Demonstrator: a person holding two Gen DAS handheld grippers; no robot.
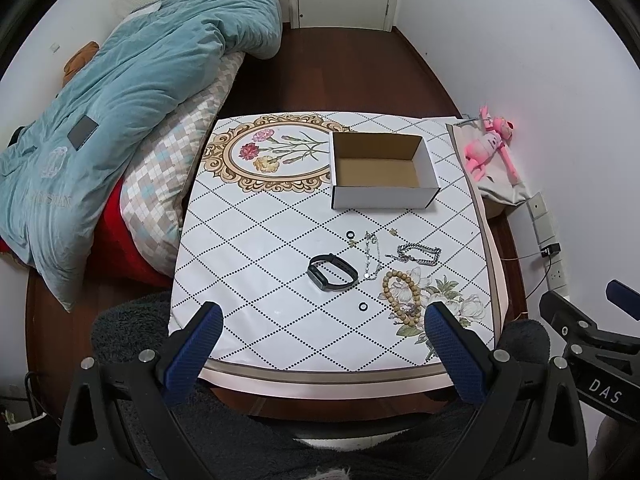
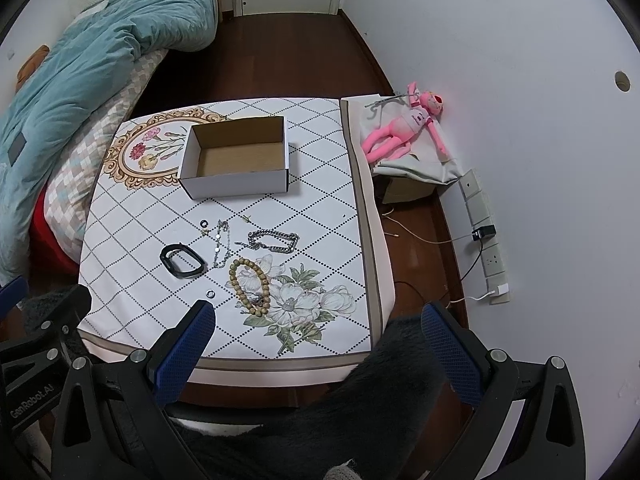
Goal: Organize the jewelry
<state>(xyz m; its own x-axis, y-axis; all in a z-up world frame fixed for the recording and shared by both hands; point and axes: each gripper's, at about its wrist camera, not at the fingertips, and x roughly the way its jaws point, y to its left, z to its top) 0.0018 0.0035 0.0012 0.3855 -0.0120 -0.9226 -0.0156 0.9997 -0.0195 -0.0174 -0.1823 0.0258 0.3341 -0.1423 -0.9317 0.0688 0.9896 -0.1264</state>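
Note:
An open, empty cardboard box (image 1: 380, 170) (image 2: 236, 158) stands at the far side of the patterned table (image 1: 256, 240) (image 2: 132, 220). In front of it lie a black wristband (image 1: 332, 272) (image 2: 183, 261), a thin silver chain (image 1: 372, 258) (image 2: 221, 245), a thick silver chain bracelet (image 1: 420, 255) (image 2: 276, 241), a wooden bead bracelet (image 1: 400, 294) (image 2: 249, 286), two small rings (image 1: 351, 234) (image 1: 363, 306) and small earrings (image 1: 394, 232). My left gripper (image 1: 324, 318) is open, above the near table edge. My right gripper (image 2: 316, 316) is open, near the front right corner.
A bed with a blue duvet (image 1: 120, 92) lies left of the table. A pink plush toy (image 2: 404, 128) lies on a cloth-covered box to the right. Wall sockets and cables (image 2: 484, 232) run along the right wall. A dark fuzzy fabric (image 2: 360, 400) lies below the grippers.

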